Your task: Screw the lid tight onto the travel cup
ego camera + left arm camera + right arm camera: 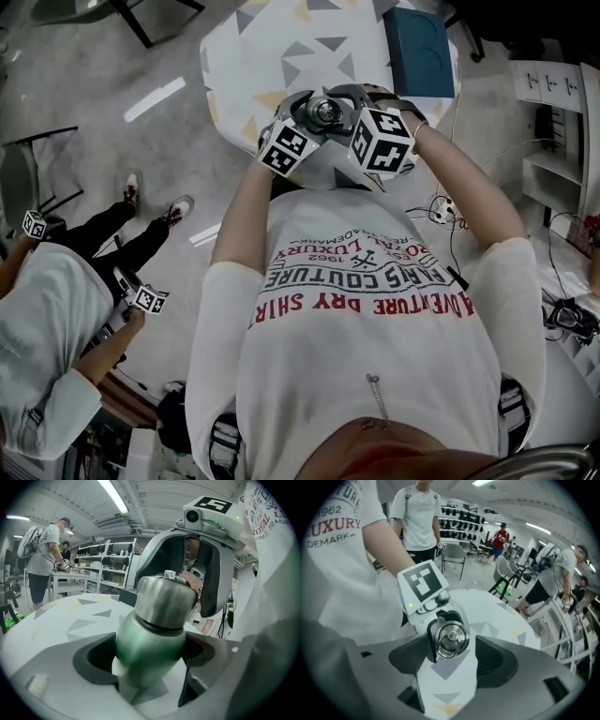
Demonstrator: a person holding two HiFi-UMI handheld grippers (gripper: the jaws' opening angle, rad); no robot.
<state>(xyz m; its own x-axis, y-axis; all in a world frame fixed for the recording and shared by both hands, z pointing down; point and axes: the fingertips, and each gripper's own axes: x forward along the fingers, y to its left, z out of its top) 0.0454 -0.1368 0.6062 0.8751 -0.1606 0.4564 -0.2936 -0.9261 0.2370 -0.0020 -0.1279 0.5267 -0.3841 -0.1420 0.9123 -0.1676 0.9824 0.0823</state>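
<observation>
Left claw [150,660] is clenched on the green body of the travel cup [149,637], held in the air over the near edge of the patterned desk [246,56]; the steel lid [165,598] sits on the cup's mouth; right claw [457,663] faces the lid end-on, released, jaws spread wide, pads clear of it.

Bright even light from ceiling strip lamps [112,496], glare streaks on the floor [155,98], soft sheen on the lid [164,597], fisheye bending, dark corners in both gripper views.
</observation>
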